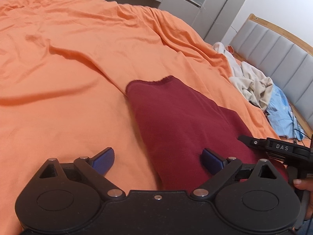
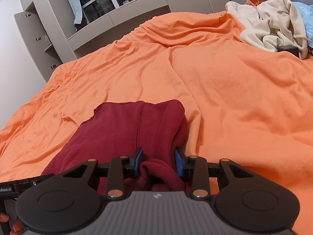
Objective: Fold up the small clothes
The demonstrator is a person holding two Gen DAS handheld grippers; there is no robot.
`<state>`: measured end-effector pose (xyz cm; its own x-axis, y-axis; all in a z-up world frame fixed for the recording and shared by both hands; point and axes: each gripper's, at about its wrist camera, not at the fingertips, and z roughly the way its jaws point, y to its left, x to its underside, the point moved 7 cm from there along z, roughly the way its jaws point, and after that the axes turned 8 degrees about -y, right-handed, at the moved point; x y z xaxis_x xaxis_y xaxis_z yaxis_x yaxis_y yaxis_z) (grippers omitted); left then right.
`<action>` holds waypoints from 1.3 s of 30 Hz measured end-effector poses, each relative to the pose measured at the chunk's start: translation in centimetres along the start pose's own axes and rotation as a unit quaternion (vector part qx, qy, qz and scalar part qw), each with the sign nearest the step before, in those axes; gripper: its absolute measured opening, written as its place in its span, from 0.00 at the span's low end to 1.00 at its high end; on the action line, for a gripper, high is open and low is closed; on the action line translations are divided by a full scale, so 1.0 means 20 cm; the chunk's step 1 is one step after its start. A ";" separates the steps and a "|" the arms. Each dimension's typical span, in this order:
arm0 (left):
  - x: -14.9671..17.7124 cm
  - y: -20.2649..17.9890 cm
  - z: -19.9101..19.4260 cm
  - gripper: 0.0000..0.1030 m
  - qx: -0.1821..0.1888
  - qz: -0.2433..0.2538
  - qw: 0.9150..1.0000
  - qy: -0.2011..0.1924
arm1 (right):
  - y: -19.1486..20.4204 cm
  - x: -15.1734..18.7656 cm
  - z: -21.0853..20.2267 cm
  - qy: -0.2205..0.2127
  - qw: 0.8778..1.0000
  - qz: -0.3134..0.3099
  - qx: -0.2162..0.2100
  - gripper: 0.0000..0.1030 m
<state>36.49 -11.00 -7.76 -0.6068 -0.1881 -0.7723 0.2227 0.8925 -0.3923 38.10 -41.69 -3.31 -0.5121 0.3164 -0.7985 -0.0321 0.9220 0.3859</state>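
A dark red garment [image 1: 180,117] lies folded lengthwise on the orange bedsheet [image 1: 68,98]. My left gripper [image 1: 157,159] is open just above its near left edge, one blue pad over the sheet, the other over the cloth. My right gripper [image 2: 158,161] is partly closed on a bunched fold of the red garment [image 2: 125,129] at its near right corner, cloth pinched between the blue pads [image 2: 178,163]. The right gripper's body also shows at the right of the left wrist view [image 1: 281,148].
A pile of cream and light blue clothes [image 2: 273,27] lies at the far right of the bed by the grey padded headboard [image 1: 273,47]. Grey cabinets [image 2: 39,35] and a window stand beyond the bed's far edge. The orange sheet [image 2: 234,90] is wrinkled.
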 end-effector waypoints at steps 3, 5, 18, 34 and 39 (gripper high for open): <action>-0.01 -0.01 0.03 0.89 0.019 -0.007 1.000 0.017 | 0.00 -0.01 -0.01 -0.005 1.000 -0.001 -0.001 0.31; -0.01 -0.01 0.05 0.79 0.036 -0.024 0.999 0.025 | 0.01 -0.01 -0.02 -0.011 1.000 -0.007 -0.002 0.26; -0.08 -0.18 0.02 0.32 0.020 0.040 0.999 -0.013 | 0.26 -0.03 -0.14 -0.088 0.982 -0.165 0.010 0.20; -0.38 -0.21 -0.24 0.29 -0.015 0.171 0.982 -0.080 | 0.72 -0.11 -0.04 -0.168 0.959 -0.221 -0.048 0.17; -0.48 -0.02 -0.35 0.29 -0.056 0.158 0.980 -0.102 | 0.90 -0.10 0.08 -0.163 0.960 -0.216 -0.077 0.17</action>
<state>36.81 -6.76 3.28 -0.3522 0.0374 -0.9352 0.2831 0.9566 -0.0684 39.88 -25.35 4.43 -0.1268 -0.0105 -0.9919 -0.3205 0.9467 0.0309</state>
